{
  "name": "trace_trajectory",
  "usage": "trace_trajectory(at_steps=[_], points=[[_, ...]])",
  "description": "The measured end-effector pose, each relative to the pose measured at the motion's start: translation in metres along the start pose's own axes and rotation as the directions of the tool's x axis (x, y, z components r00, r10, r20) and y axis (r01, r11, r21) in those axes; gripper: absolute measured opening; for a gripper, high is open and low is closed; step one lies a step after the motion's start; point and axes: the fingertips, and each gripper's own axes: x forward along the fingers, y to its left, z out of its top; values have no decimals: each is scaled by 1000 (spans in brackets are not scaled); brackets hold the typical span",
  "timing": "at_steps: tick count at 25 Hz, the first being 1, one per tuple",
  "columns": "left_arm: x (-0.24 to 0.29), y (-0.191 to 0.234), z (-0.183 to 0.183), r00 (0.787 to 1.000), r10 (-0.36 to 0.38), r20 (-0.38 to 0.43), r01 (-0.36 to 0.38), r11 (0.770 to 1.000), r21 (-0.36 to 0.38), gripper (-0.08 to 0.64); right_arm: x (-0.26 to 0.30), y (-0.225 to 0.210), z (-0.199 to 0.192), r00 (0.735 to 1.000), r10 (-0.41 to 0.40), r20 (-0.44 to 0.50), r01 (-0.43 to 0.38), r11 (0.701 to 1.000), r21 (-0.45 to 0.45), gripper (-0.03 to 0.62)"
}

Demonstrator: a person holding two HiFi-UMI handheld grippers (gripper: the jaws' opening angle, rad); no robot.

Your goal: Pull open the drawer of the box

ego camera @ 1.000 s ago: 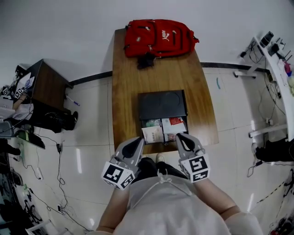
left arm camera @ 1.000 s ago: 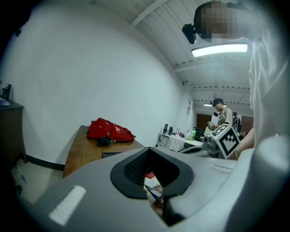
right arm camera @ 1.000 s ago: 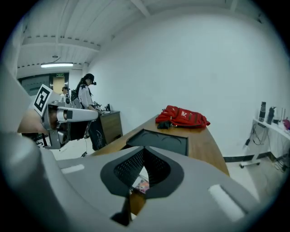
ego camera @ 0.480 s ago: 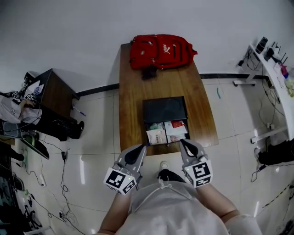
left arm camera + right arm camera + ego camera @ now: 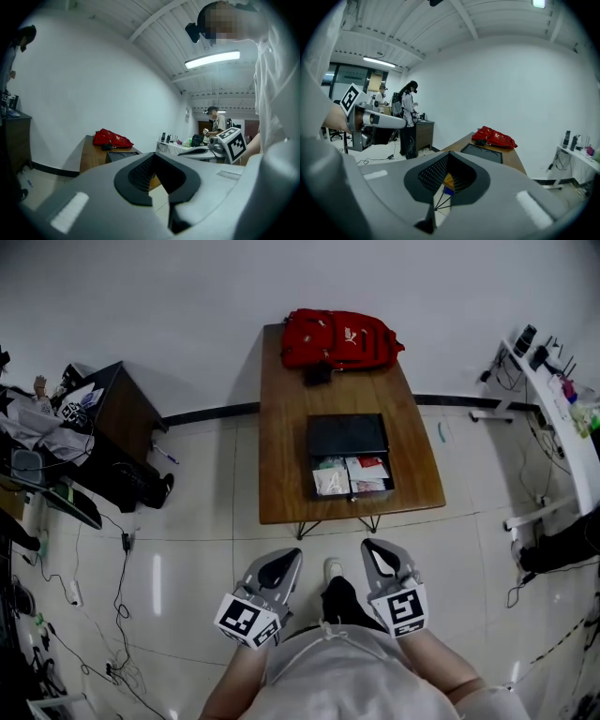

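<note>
A black box sits on the wooden table, and its drawer stands pulled out toward me with packets showing inside. Both grippers hang over the floor, well short of the table's near edge. My left gripper is shut and holds nothing, and so is my right gripper. In the left gripper view the jaws meet, with the box far beyond them. The right gripper view shows its jaws closed, with the box small in the distance.
A red backpack lies at the table's far end against the wall. A dark cabinet stands left, a white desk right. Cables trail over the tiled floor. Another person stands by a far cabinet.
I have backed away from the table. The grippers, earlier at the drawer's front edge, now hang apart from it over the floor. The drawer stays open.
</note>
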Motion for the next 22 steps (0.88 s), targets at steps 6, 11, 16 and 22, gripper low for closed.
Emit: trace_trajectory(at_steps=[6,11,16,22], points=[[-52,-42,-12,1000,-21,4,21,1000,2,6,-55,59,-11,1000,9,-23,-10,1000,-3,8],[-81,-67,-15,1000,-20,22,21,1000,-10,6,-87,86,-9,1000,4,-8,-4,1000,24,8],[-87,-93,-10,999,-21,38,21,1000,0,6,-107,86,-2,1000,5,15,-6,998,61,8],[-81,-110,5,999,-14,44,13,1000,22,6,-118,73,11,999,10,41,-14,995,99,8]])
